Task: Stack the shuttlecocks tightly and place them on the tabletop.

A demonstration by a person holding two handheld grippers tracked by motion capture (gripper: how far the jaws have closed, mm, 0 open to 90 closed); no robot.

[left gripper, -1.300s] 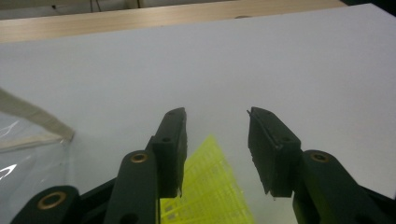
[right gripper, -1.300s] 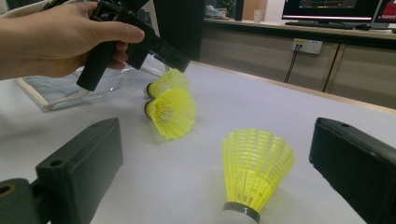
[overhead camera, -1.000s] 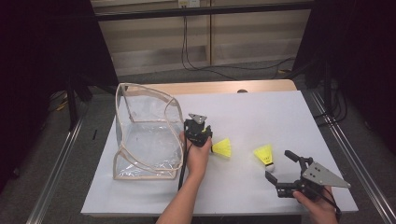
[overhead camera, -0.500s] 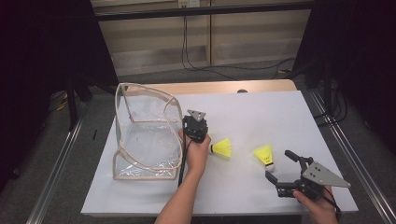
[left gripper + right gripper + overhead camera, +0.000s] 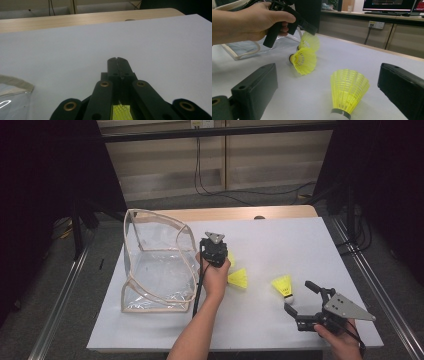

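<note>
My left gripper (image 5: 221, 262) is shut on the mesh skirt of a yellow shuttlecock (image 5: 309, 40), which hangs from its jaws just above the white table (image 5: 280, 240). The left gripper view shows the jaws (image 5: 117, 60) pressed together, with yellow mesh (image 5: 121, 112) below them. A second shuttlecock (image 5: 237, 278) lies on its side right beside that hand. A third shuttlecock (image 5: 283, 286) stands cork-down near the front right. My right gripper (image 5: 299, 297) is open just in front of it, with its pads (image 5: 257, 85) on either side of it and apart from it.
A clear plastic bag (image 5: 155, 265) with beige piping stands open on the left of the table, next to the left hand. A wooden strip (image 5: 240, 213) runs along the table's far edge. Metal rails (image 5: 370, 285) flank both sides.
The left hand has shifted very slightly. The two shuttlecocks on the table and the right gripper have stayed where they were.
</note>
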